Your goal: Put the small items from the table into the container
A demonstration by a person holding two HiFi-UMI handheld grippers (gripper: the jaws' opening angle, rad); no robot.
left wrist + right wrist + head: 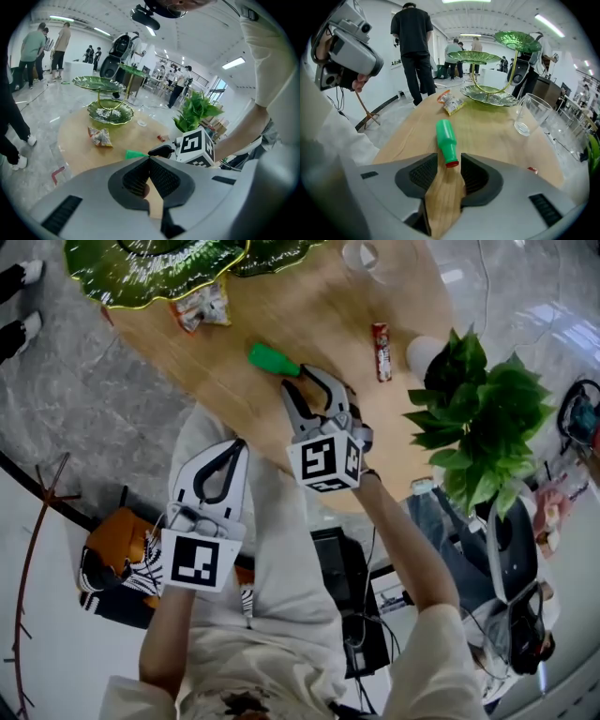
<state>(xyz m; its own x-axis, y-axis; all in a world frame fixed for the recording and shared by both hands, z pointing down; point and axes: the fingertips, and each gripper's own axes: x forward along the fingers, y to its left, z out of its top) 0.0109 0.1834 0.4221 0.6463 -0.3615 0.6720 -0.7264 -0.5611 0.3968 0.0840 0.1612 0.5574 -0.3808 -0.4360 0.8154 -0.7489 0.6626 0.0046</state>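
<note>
Right gripper [450, 158] first: its jaws stand wide, pads clear on both sides, and the red-capped end of the green bottle [446, 133] sits right in the mouth between the tips, with nothing clamped yet. The bottle lies flat on the bench [497, 136], and here's the relation that matters: its long axis runs almost straight along the line the jaws point. The body stretches away toward the upper middle of the right gripper view, leaning a touch left, cap end nearest. So a squeeze from here would, I reckon, catch only the narrow cap end. A little more reach along the body looks the safer bite, since a round bottle can squirt out of a tip pinch. In the head view this gripper sits at centre, pitched steeply down over the near edge of the bench. Its forearm trails to the lower right, and the bottle lies just up and left of the tips. Left gripper [234, 452] now: jaws closed tip to tip on nothing, hanging lower left of centre, short of the bench edge and well apart from the bottle. The right hand is plainly the nearer one. Further out lie a snack packet [202, 307] toward the upper left and a red wrapped bar [381, 351] toward the upper right. The likely container, a green leaf-shaped dish [141, 273], sits at the top left, well beyond the bottle.
</note>
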